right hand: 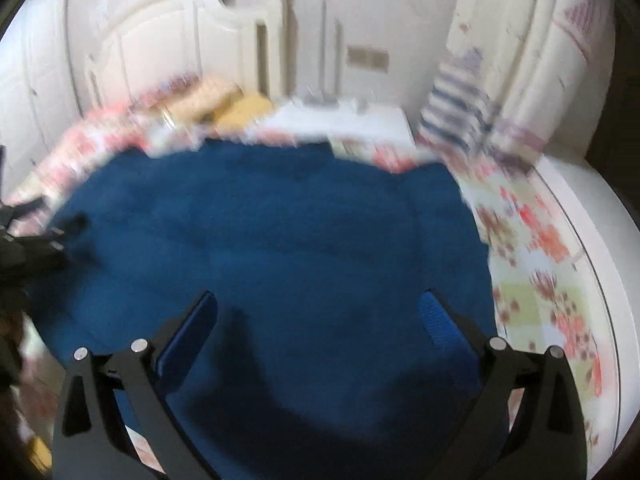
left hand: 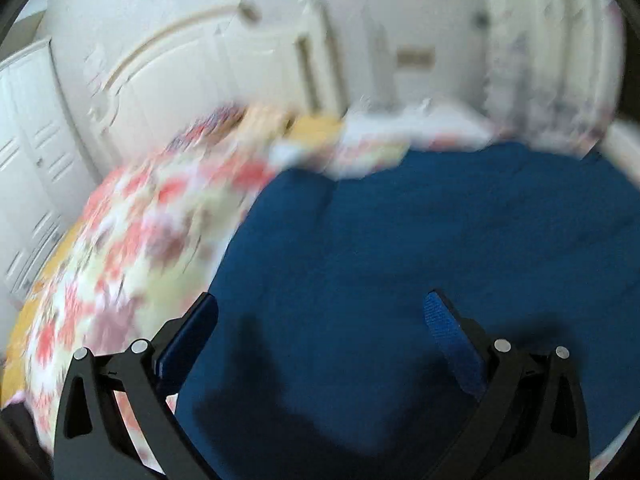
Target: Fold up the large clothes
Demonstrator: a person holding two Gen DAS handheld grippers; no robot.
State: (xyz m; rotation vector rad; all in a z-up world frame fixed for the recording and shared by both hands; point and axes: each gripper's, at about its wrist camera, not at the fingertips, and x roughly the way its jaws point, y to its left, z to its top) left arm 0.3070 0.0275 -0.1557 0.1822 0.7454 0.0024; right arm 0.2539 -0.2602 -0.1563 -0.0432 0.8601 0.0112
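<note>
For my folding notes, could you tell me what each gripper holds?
Nothing: left gripper and right gripper hang open above the blue garment.

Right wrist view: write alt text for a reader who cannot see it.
A dark blue garment lies spread on a bed with a floral cover, seen past the open, empty right hand-held gripper. The left hand-held gripper shows at the left edge; a white headboard stands behind, blurred.

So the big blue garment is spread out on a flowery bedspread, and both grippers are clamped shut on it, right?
Not quite. The blue garment does lie on the flowery bedspread, but the left gripper and right gripper both stand wide open with nothing between their fingers, as each wrist view shows.
</note>
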